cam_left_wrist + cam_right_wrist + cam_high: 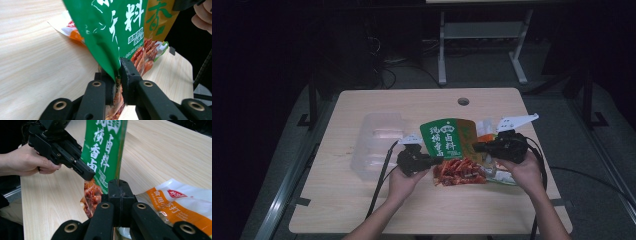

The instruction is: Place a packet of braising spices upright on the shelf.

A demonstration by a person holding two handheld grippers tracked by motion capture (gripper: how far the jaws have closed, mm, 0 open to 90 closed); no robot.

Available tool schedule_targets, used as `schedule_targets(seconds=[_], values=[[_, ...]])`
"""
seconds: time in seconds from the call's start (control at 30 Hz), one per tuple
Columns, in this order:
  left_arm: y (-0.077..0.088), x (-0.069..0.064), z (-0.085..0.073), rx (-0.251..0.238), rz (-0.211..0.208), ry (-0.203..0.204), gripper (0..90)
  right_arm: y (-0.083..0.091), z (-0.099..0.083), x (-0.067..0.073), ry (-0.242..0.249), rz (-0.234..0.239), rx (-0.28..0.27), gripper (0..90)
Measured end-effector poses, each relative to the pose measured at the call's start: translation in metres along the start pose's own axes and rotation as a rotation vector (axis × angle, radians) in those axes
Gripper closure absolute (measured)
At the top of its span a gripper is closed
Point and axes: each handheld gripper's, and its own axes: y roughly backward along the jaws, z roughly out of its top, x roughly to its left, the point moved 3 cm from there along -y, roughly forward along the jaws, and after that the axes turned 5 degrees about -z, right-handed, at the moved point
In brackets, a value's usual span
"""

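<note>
Both grippers are holding a green seasoning packet (447, 141) upright above the middle of the wooden table (362, 210). The left gripper (428, 161) is pinching the packet's left edge, its jaws nearly together with the foil sandwiched between them (the fold is running straight down into the gap). The right gripper (478, 147) is clamping the opposite edge, jaws pressed together on it. An orange-and-white packet (180, 205) is lying just beside. A clear plastic container (374, 145) is sitting to the left.

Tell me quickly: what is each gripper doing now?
Left gripper: closed on the green packet.
Right gripper: closed on the same packet's other edge.
</note>
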Motion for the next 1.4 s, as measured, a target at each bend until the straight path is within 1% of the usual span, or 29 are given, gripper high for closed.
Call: schedule_targets(seconds=[0.07,0.1,0.17,0.2,0.23,0.3,0.33,0.37,0.4,0.47,0.5,0.57,0.6,0.7,0.73,0.77,0.8,0.83,0.87,0.9,0.97,1.0,1.07,1.1,1.17,1.23,1.33,1.4], values=[[0.004,-0.002,0.001,0.004,0.018,-0.017,83.4,-0.001,-0.001,0.0,-0.011,0.004,-0.001,90.0],[0.006,-0.002,0.001,0.011,0.032,-0.036,83.6,-0.002,-0.003,0.0,-0.01,0.009,0.005,90.0],[0.009,-0.004,0.001,0.023,0.051,-0.058,83.9,-0.005,-0.005,0.0,-0.007,0.009,0.017,89.9],[0.01,-0.005,0.001,0.026,0.062,-0.07,83.9,-0.007,-0.006,0.001,-0.014,0.013,0.019,89.8],[0.011,-0.005,0.0,0.033,0.072,-0.092,83.9,-0.009,-0.007,0.001,-0.018,0.02,0.019,89.6],[0.013,-0.007,-0.001,0.038,0.081,-0.112,83.8,-0.011,-0.008,0.001,-0.034,0.043,0.011,88.6],[0.013,-0.008,-0.001,0.041,0.08,-0.125,83.9,-0.012,-0.008,0.001,-0.033,0.054,0.011,86.5],[0.014,-0.01,0.0,0.049,0.085,-0.146,83.9,-0.014,-0.009,0.002,-0.034,0.059,0.018,81.3],[0.014,-0.012,0.0,0.052,0.089,-0.155,83.7,-0.018,-0.009,0.002,-0.033,0.068,0.032,76.8],[0.015,-0.014,0.0,0.068,0.096,-0.188,83.5,-0.023,-0.008,0.004,-0.031,0.084,0.044,71.8],[0.015,-0.015,0.0,0.066,0.097,-0.195,83.5,-0.026,-0.008,0.005,-0.033,0.089,0.047,68.3],[0.016,-0.017,0.0,0.066,0.094,-0.198,83.5,-0.032,-0.007,0.007,-0.029,0.113,0.056,66.6],[0.016,-0.017,-0.001,0.066,0.093,-0.196,83.4,-0.035,-0.007,0.009,-0.027,0.126,0.059,67.1],[0.018,-0.018,-0.002,0.076,0.106,-0.215,82.1,-0.039,-0.005,0.013,-0.016,0.127,0.067,72.2],[0.019,-0.018,-0.002,0.078,0.119,-0.222,80.1,-0.041,-0.005,0.015,-0.015,0.123,0.071,74.7],[0.019,-0.019,-0.003,0.083,0.138,-0.24,77.9,-0.042,-0.006,0.015,-0.008,0.117,0.073,78.1],[0.019,-0.021,-0.004,0.088,0.152,-0.249,75.6,-0.043,-0.006,0.015,-0.007,0.122,0.085,80.6],[0.021,-0.023,-0.005,0.097,0.172,-0.27,73.2,-0.043,-0.007,0.015,-0.013,0.125,0.09,84.1],[0.021,-0.024,-0.005,0.09,0.176,-0.273,70.5,-0.044,-0.007,0.016,-0.011,0.126,0.092,87.2],[0.023,-0.025,-0.005,0.088,0.18,-0.274,69.7,-0.044,-0.007,0.016,-0.011,0.132,0.096,88.5],[0.027,-0.025,-0.007,0.082,0.188,-0.277,65.8,-0.044,-0.007,0.019,-0.007,0.133,0.1,89.1],[0.028,-0.025,-0.007,0.074,0.187,-0.267,64.9,-0.044,-0.007,0.02,0.001,0.136,0.097,89.2],[0.031,-0.024,-0.009,0.084,0.185,-0.263,64.0,-0.042,-0.006,0.024,-0.004,0.147,0.091,89.3],[0.033,-0.024,-0.01,0.084,0.191,-0.264,62.7,-0.042,-0.006,0.026,-0.006,0.15,0.088,89.4],[0.035,-0.025,-0.011,0.08,0.189,-0.262,60.5,-0.042,-0.007,0.03,-0.003,0.15,0.075,89.6],[0.039,-0.025,-0.013,0.071,0.179,-0.247,59.0,-0.04,-0.008,0.032,-0.004,0.137,0.066,89.7],[0.042,-0.025,-0.018,0.075,0.175,-0.235,57.3,-0.037,-0.009,0.034,-0.024,0.126,0.055,89.7],[0.044,-0.025,-0.021,0.08,0.171,-0.23,56.5,-0.035,-0.009,0.035,-0.023,0.118,0.047,89.8]])
